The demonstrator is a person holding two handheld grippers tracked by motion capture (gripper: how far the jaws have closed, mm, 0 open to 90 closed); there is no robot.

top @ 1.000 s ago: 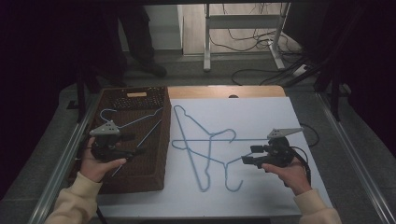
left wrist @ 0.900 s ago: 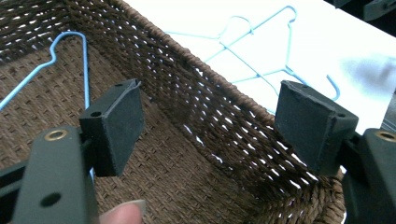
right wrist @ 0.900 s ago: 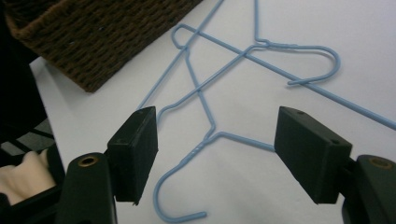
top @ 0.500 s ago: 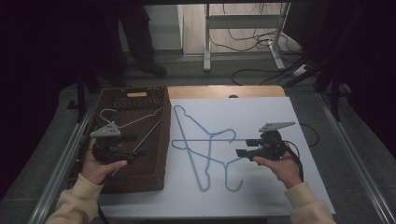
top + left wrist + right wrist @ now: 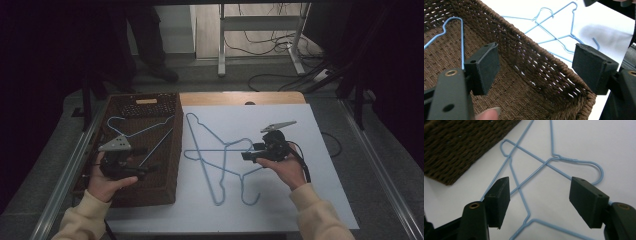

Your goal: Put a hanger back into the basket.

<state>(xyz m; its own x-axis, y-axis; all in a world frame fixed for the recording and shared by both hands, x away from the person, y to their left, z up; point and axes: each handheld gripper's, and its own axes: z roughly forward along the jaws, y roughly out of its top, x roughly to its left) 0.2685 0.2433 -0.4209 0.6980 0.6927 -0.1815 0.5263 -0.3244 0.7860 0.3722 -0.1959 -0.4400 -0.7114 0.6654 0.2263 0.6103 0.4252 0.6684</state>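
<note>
Basically two tangled blue wire hangers (image 5: 220, 155) lie mid-frame on the white bench (image 5: 325, 190); a third hanger (image 5: 137, 131) sits in the brown basket (image 5: 176, 150) left. Right tool (image 5: 248, 156) hovers agape over them, left tool (image 5: 145, 170) agape, empty. Wire looks light, springy, snag-prone; best pinched at a straight bar.

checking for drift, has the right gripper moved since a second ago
Yes. In the high view the right gripper has moved up the table and leftward, closing on the crossed blue hangers on the white sheet, jaws open.
</note>
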